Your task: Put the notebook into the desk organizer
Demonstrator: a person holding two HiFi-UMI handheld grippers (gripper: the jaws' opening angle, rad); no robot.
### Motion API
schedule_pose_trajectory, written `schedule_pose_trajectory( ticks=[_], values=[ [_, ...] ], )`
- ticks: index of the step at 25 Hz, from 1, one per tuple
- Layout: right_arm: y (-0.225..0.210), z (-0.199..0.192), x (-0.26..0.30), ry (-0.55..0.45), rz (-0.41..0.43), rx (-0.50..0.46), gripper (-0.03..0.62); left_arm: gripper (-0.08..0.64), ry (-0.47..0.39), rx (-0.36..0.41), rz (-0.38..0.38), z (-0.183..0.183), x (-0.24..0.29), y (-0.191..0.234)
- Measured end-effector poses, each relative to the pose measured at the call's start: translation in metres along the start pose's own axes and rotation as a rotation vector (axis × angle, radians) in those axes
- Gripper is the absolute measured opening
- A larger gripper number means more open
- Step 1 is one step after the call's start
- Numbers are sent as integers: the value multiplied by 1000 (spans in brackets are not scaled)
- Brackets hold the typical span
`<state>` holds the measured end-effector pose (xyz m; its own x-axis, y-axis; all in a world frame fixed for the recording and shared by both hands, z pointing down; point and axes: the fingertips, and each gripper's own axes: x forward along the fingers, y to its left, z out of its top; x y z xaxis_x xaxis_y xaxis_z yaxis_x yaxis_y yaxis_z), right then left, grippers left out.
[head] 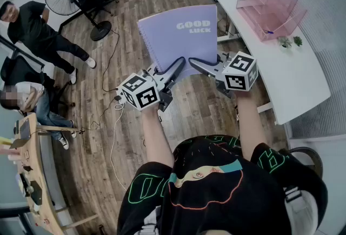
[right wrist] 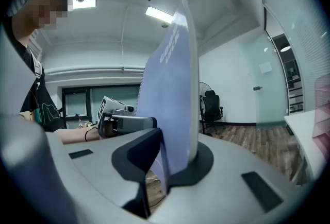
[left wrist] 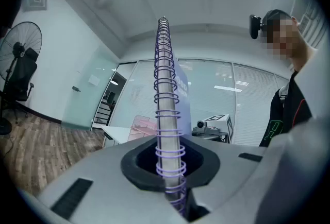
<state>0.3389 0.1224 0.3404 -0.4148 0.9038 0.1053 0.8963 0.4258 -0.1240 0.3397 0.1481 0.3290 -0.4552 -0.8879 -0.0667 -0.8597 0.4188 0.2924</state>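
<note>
Floor [head: 97, 136]: wooden boards are seen below everything; a large part is covered by the person's torso and arms.
Desk [head: 294, 80]: white, set at the right of the head view; only a sliver is caught at the edge of the right gripper view.
Notebook [head: 181, 34]: lilac and spiral-bound, held upright in the air over the floor, left of the desk and well apart from the organizer. Its lower edge is hidden behind the jaws, and it is seen edge-on in both gripper views.
Desk organizer [head: 270, 9]: pink and translucent, stood on the far part of the desk. In the left gripper view it is mostly blocked by the notebook.
Left gripper [head: 181, 61]: the jaws are pinched on the notebook's spiral binding [left wrist: 166, 94].
Right gripper [head: 193, 62]: the jaws are pinched on the notebook's lower edge, away from the binding.
Small green items [head: 290, 41]: laid on the desk just beside the organizer; too small to be identified.
</note>
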Motion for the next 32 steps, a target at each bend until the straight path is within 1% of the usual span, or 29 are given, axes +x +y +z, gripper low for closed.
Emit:
schedule_pose_trajectory(
  ticks=[4,10,17,21,25,28,32],
  values=[
    [2,1,-2,-1,5,0,49,31,-6,-5,-9,1,0,-3],
    [-4,-1,0,4,-15,-8,52,31,-8,-6,7,-1,3,2],
    [-35,3,-17,-7,-36,5,52,31,8,2,-1,1,38,8],
    [-42,4,-28,-2,-53,-3,53,31,-4,6,-5,1,51,4],
    [-58,-4,-38,-6,-48,22,57,31,13,1,10,-9,68,7],
    [-63,-9,-32,-5,-38,43,57,31,28,-1,39,-13,67,15],
    [-72,-12,-22,-7,-12,48,57,31,23,-2,59,-14,68,28]
  ],
)
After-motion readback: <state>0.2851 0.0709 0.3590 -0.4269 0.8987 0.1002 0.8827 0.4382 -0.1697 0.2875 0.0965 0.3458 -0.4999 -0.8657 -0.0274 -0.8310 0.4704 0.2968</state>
